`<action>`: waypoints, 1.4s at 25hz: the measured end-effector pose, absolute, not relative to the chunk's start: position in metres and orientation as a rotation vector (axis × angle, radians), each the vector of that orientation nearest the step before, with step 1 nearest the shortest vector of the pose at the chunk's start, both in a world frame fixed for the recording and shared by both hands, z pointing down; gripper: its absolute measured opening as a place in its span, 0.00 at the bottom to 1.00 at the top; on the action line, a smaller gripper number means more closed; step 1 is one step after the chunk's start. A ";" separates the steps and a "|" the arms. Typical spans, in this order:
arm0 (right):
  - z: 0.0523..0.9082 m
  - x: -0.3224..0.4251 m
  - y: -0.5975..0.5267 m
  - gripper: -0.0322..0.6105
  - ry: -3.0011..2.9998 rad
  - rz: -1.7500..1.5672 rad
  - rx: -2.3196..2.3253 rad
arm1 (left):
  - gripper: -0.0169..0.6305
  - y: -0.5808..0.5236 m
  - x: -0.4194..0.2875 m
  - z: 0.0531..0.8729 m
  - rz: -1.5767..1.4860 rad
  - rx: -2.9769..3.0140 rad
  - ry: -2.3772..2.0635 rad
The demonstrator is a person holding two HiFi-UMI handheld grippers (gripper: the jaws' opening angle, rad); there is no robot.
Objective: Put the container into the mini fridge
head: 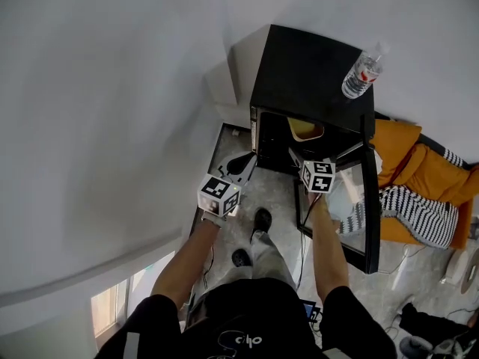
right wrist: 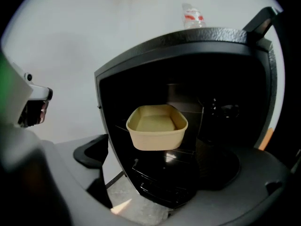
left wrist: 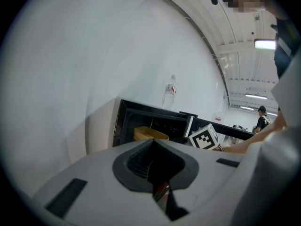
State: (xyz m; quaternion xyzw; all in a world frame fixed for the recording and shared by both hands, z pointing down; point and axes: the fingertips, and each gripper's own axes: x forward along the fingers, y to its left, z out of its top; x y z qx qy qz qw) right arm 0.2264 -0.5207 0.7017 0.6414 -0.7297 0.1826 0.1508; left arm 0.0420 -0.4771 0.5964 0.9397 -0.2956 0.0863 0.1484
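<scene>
Holds the right gripper (right wrist: 157,166) just in front of the open mini fridge (right wrist: 197,46), 2 jaws spread wide and nothing between them. Aims it at the tan container (right wrist: 156,126), seated upright and empty on a shelf inside the black cabinet, well clear of both jaws. In the head view, places the right gripper (head: 298,161) near the cabinet's mouth, beside the door (head: 367,200) swung open to the right.

Holds the left gripper (left wrist: 153,142) with its 2 jaws pressed together, gripping nothing. Carries it low and to the left of the fridge opening, apart from the cabinet, above the floor (head: 277,193). Catches the container (left wrist: 149,134) past its closed tip, inside the dark opening.

From above, shows the container (head: 305,129) only as a tan rim just inside the opening. Finds 1 clear water bottle (head: 362,73) with a red label upright on the fridge top, toward its right side.

Stands on speckled grey floor, 1 dark shoe (head: 262,219) forward, below and between the 2 grippers. Has a white wall (head: 112,88) left of and behind the fridge. Beyond the door, at the right, takes in an orange cushion (head: 419,167) touching black-and-white striped fabric (head: 419,212).
</scene>
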 end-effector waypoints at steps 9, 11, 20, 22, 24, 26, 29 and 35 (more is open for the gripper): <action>0.653 0.188 -0.441 0.92 -2.165 0.498 1.776 | 0.04 -0.424 0.024 0.575 0.203 2.719 -0.838; 0.639 0.175 -0.422 0.91 -2.187 0.488 1.759 | 0.04 -0.409 0.020 0.569 0.194 2.725 -0.830; 0.589 0.133 -0.330 0.65 -2.261 0.453 1.722 | 0.04 -0.333 0.011 0.542 0.153 2.789 -0.759; 0.579 0.127 -0.311 0.53 -2.270 0.443 1.732 | 0.04 -0.317 0.008 0.536 0.147 2.801 -0.749; 0.571 0.121 -0.293 0.47 -2.284 0.436 1.729 | 0.04 -0.304 0.005 0.530 0.136 2.811 -0.743; 0.564 0.116 -0.278 0.42 -2.295 0.427 1.733 | 0.04 -0.292 0.002 0.525 0.123 2.817 -0.742; 0.552 0.111 -0.259 0.20 -2.305 0.417 1.771 | 0.04 -0.278 -0.003 0.517 0.105 2.827 -0.746; 0.547 0.096 -0.229 0.06 -2.379 0.401 1.741 | 0.04 -0.255 -0.009 0.519 0.084 2.819 -0.759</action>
